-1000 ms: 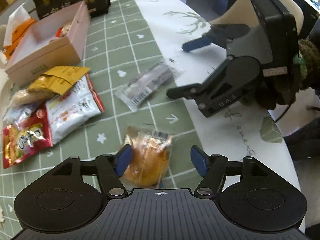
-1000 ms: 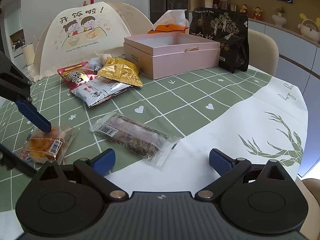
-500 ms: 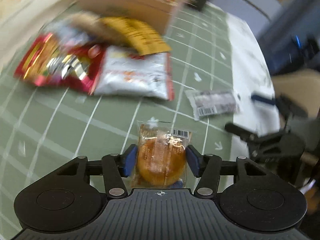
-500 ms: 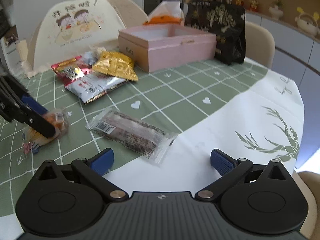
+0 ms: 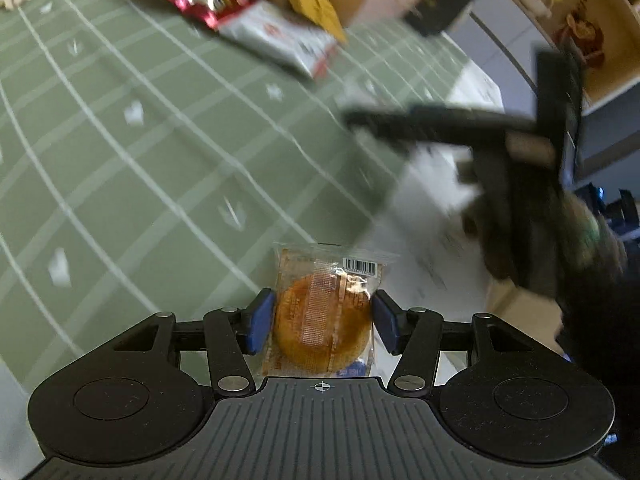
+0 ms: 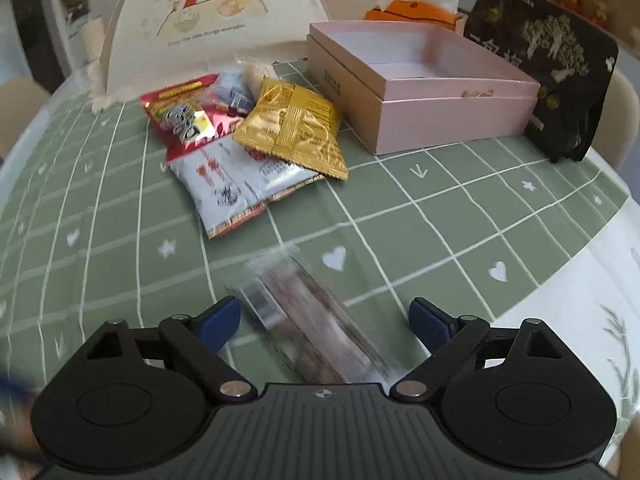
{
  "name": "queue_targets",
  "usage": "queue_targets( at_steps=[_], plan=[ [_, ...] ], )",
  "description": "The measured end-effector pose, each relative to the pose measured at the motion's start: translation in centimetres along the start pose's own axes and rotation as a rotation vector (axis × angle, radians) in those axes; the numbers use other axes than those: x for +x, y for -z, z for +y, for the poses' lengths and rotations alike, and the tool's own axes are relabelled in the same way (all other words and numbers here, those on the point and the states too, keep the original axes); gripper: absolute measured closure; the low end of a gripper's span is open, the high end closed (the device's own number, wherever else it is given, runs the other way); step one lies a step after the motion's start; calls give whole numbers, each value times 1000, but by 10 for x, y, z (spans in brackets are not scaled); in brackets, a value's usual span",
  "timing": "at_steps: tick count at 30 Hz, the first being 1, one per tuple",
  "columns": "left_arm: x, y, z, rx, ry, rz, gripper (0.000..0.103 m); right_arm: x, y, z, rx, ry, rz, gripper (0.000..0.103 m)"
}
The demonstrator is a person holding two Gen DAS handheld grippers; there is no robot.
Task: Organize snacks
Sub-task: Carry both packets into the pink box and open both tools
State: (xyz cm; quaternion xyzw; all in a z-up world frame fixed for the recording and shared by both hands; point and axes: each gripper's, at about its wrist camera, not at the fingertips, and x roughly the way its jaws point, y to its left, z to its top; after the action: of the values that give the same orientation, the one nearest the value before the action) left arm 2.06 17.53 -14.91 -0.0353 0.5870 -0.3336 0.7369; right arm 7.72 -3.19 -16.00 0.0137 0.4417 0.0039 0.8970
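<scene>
The left tongs [image 5: 322, 322] clamp a small round orange pastry in a clear crinkly wrapper [image 5: 322, 316], one blue pad pressed on each side; its barcode end points away from the tongs, its short long axis running straight out between the pads. The right tongs [image 6: 324, 320] stand fairly wide, their jaws having just been closing, with a long dark snack bar in a transparent sleeve [image 6: 308, 324] lying between the pads, neither pad pressing it as far as the blur allows; its long axis runs from near the left pad back toward the tong body on the right. Beyond the right tongs on the green gridded cloth of the tabletop [image 6: 400, 208] lies a heap of packets: a glossy gold foil pouch [image 6: 294, 128] overlapping a white-and-red bag [image 6: 236, 188] and a red bag [image 6: 180, 120]. Farther and to the right sits an open pink cardboard box [image 6: 420, 92], rectangular, with a black printed bag [image 6: 552, 68] beside it. Nothing lies between the bar and the box.
</scene>
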Motion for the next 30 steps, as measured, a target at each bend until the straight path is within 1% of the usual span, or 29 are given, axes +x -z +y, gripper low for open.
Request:
queue_targets(
  at_steps=[1,2,3,4,5,8,10,12,14,16,18,20,23,25,27,28,30],
  plan=[
    [0,8,-3,-10,4,2,44,-3,2,5,-11,2,-7,31],
    [-1,15,-5,-25,8,0,44,-6,4,9,-16,-4,-12,44],
    [-1,18,-7,-40,11,-2,44,-11,8,15,-26,-10,-9,51],
    [-1,21,-8,-57,13,-6,44,-16,11,20,-40,-19,-2,61],
    [-1,22,-9,-71,13,-11,44,-22,15,24,-54,-31,10,65],
    [-12,19,-14,-75,-1,-50,44,-39,29,29,-66,-63,42,68],
    [-22,11,-19,-64,-24,-92,44,-54,35,24,-51,-72,43,68],
    [-36,-1,-20,-55,-42,-141,44,-74,34,16,-20,-78,13,68],
    [-52,-20,-19,-44,-57,-190,44,-98,25,6,22,-84,-37,68],
    [-68,-48,-19,-25,-53,-245,44,-121,8,-5,49,-74,-95,68],
    [-86,-78,-22,5,-28,-305,44,-145,-11,-13,63,-54,-157,68],
    [-104,-114,-27,52,2,-380,44,-168,-32,-19,70,-26,-220,68],
    [-112,-165,-33,94,49,-451,44,-185,-60,-28,88,23,-264,68],
    [-100,-204,-39,129,75,-478,44,-185,-76,-32,103,54,-267,68],
    [-80,-241,-49,164,54,-496,44,-178,-88,-38,100,93,-261,68],
    [-68,-257,-53,173,54,-497,44,-174,-93,-42,97,110,-255,68],
    [-40,-291,-57,170,93,-494,44,-161,-102,-50,99,128,-232,68]
  ],
)
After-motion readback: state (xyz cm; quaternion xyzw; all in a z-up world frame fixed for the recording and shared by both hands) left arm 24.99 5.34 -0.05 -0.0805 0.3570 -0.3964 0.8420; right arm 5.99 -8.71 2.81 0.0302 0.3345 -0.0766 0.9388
